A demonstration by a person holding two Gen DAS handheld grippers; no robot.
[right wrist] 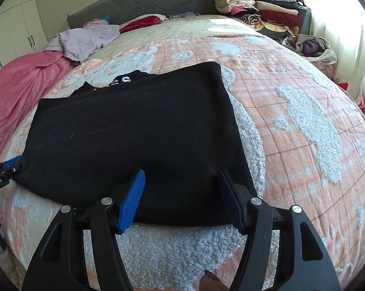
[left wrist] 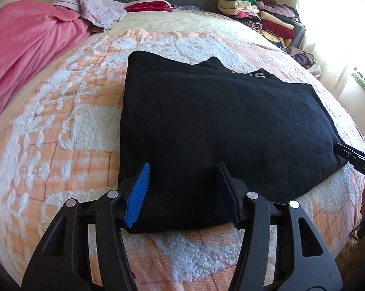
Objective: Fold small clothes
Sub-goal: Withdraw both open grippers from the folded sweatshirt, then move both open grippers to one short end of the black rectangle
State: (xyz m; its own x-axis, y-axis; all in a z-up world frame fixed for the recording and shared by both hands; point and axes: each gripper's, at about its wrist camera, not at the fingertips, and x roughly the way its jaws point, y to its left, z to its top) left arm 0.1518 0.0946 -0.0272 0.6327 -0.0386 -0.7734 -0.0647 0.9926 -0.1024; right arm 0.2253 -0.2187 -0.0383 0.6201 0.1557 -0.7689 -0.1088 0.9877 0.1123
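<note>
The black cloth (left wrist: 218,126) is looking soft and matt. The bed cover (right wrist: 303,126) is showing fuzzy white tufts on flat orange cloth. The left tool (left wrist: 182,194) is showing matt black plastic, ribbed blue rubber pads (left wrist: 137,194) and shiny metal pins (left wrist: 252,195).

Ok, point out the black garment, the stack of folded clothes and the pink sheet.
black garment (left wrist: 218,126): left wrist view, middle of its top layer.
stack of folded clothes (right wrist: 260,7): right wrist view, middle of the pile.
pink sheet (left wrist: 24,55): left wrist view, its bunched middle.
</note>
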